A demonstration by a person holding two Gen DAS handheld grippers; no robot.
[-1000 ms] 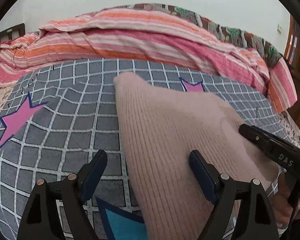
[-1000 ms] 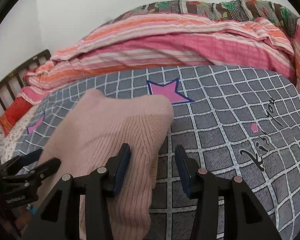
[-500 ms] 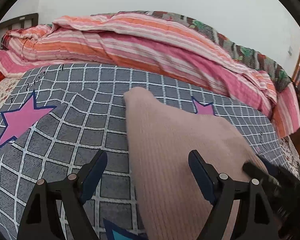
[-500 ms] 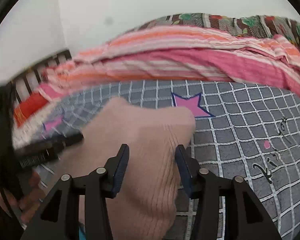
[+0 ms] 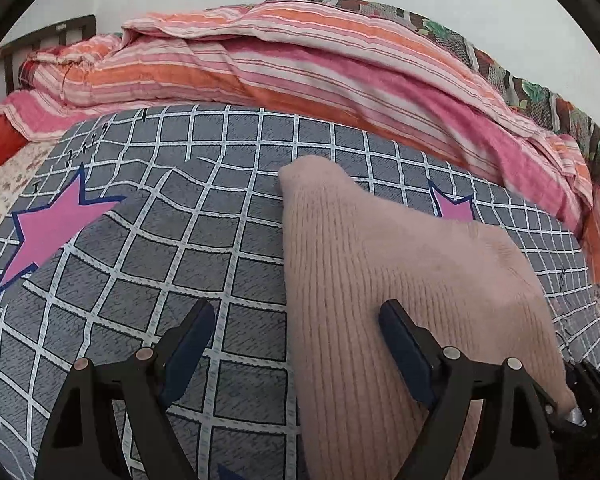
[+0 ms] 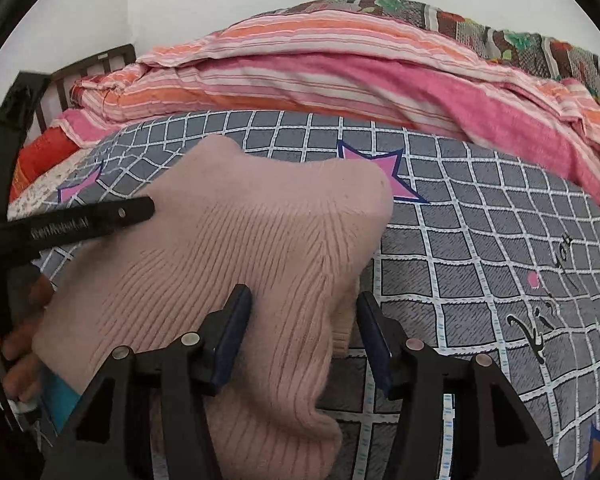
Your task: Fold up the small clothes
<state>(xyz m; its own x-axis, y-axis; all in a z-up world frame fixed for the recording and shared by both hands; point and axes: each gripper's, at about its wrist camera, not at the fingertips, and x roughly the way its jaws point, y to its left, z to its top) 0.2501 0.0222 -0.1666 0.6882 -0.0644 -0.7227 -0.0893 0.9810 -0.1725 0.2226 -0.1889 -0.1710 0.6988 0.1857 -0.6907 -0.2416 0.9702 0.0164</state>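
Through your left wrist camera, your left claw (image 5: 296, 340) stands wide and released over the left edge of the pink ribbed knit garment (image 5: 380, 272) on the grey checked bedsheet (image 5: 148, 248). Through your right, your right claw (image 6: 302, 326) straddles the garment's right edge, half-open, pads not pressing.

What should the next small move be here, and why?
Probably close both tongs on the pink knit garment. The left tongs stand open astride its left edge; the right tongs, which have just been opening, have its right edge between them, unpinched. Lying on the checked sheet, it cannot be lifted for a fold until gripped.
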